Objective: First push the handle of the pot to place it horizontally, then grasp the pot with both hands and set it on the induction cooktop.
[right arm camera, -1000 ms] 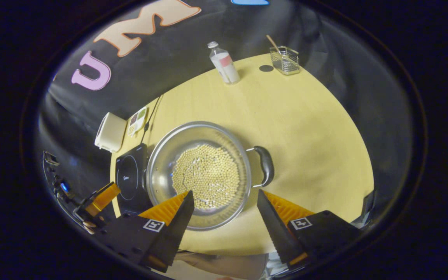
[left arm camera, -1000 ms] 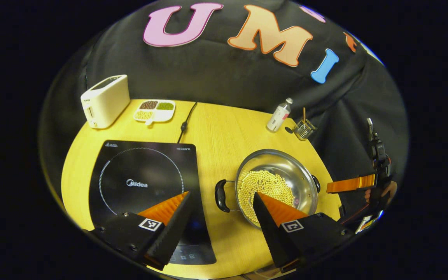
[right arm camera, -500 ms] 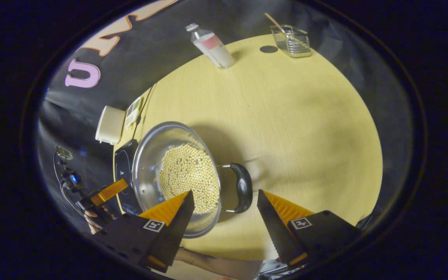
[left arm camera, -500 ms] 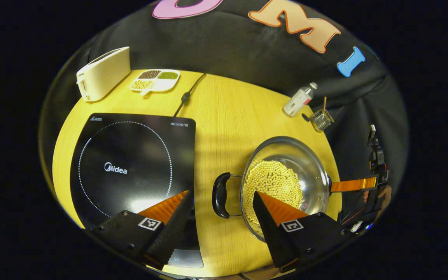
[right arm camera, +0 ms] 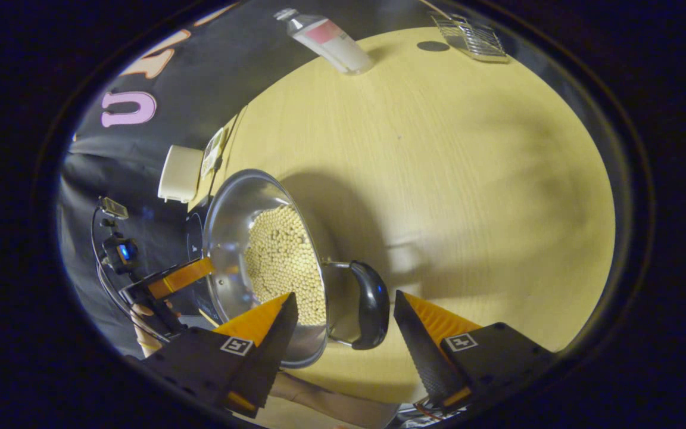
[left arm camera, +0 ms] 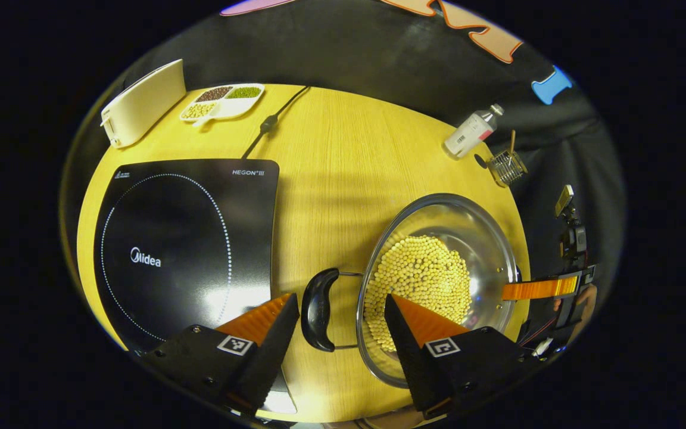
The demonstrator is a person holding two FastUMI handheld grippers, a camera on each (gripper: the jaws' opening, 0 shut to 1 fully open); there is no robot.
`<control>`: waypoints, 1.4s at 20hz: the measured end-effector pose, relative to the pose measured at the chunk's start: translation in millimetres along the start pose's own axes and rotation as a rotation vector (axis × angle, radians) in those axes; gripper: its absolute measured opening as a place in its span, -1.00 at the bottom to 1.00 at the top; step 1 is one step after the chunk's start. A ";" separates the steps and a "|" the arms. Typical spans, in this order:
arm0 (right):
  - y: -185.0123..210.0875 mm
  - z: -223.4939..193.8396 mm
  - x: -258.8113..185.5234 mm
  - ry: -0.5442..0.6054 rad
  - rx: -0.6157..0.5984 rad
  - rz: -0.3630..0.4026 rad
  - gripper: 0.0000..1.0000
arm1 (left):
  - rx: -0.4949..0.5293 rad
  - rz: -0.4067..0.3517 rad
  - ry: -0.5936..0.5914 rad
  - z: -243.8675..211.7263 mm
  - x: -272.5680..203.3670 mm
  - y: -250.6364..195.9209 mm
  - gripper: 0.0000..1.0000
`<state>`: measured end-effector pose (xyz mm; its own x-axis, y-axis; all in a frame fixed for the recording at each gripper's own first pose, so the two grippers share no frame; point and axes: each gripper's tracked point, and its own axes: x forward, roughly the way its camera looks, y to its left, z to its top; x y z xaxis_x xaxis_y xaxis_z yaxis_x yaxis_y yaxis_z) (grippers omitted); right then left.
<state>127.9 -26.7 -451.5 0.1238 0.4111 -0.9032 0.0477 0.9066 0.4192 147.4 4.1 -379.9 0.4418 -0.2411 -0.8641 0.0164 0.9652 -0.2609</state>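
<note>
left gripper [left arm camera: 341, 316] spread wide, one black pot handle [left arm camera: 318, 310] sitting between its fingers. right gripper [right arm camera: 345, 316] equally spread around the opposite handle [right arm camera: 371, 305]. the pot [left arm camera: 438, 268], full of yellow beans [left arm camera: 420, 283], rests on the wooden table [left arm camera: 331, 179] beside the induction cooktop [left arm camera: 182, 238].

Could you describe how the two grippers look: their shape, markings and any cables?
Each gripper, the left gripper and the right gripper, has two wedge-shaped fingers with ribbed inner faces, set on black blocks. Each block carries a small square black-and-white marker. Thin cables hang beside the far left gripper in the right gripper view.
</note>
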 end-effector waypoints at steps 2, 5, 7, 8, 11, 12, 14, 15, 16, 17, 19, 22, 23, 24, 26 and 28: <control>3.8 -0.1 6.9 0.017 -0.005 0.017 0.86 | -0.019 0.006 0.023 -1.1 7.4 1.0 0.75; 6.5 -0.1 14.9 0.038 -0.005 0.029 0.79 | -0.036 0.003 0.055 -3.4 15.3 1.3 0.73; 4.6 -0.9 17.4 0.047 -0.006 0.028 0.87 | -0.042 0.011 0.067 -2.8 20.2 1.6 0.66; 2.7 -4.4 18.3 0.055 -0.011 0.023 0.67 | -0.040 0.020 0.070 -1.8 21.2 2.2 0.76; 0.2 -4.5 24.4 0.064 -0.010 0.020 0.47 | -0.008 0.051 0.081 -2.3 26.7 5.3 0.66; -3.4 -5.0 24.7 0.066 -0.007 0.007 0.29 | 0.006 0.073 0.092 -3.5 27.3 9.3 0.50; -7.3 -4.1 25.2 0.081 0.066 0.010 0.09 | 0.011 0.087 0.110 -3.3 25.1 10.3 0.28; -5.2 -2.7 25.3 0.091 0.126 0.020 -0.02 | 0.014 0.090 0.113 -4.2 28.2 10.9 0.29; -3.7 -2.2 26.5 0.094 0.163 0.030 0.15 | 0.009 0.090 0.115 -5.5 26.5 10.7 0.31; -3.4 -3.0 27.0 0.073 0.154 0.028 0.02 | -0.006 0.084 0.110 -5.8 25.0 9.3 0.29; -9.3 -3.2 29.3 0.046 0.081 -0.006 -0.06 | -0.033 0.074 0.118 -13.6 22.4 4.7 0.25; -1.7 -8.2 30.7 0.051 0.043 -0.029 0.07 | -0.010 0.080 0.112 -25.3 8.5 -4.2 0.19; 1.4 -11.1 31.8 0.053 0.046 -0.028 -0.03 | -0.009 0.078 0.114 -29.6 3.6 -7.5 0.19; 3.3 -16.5 32.3 0.052 0.047 -0.028 -0.03 | -0.008 0.073 0.121 -34.2 -1.6 -10.5 0.19; 8.7 -22.7 31.0 0.049 0.047 -0.031 -0.03 | -0.011 0.061 0.131 -42.2 -11.9 -15.8 0.24; 14.2 -29.0 22.1 0.041 0.046 -0.034 0.18 | -0.015 0.048 0.139 -50.1 -21.6 -18.3 0.24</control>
<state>102.6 -2.0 -468.2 0.0809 0.3848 -0.9195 0.0964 0.9151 0.3914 92.6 -13.4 -378.0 0.3129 -0.2070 -0.9269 -0.0157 0.9747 -0.2230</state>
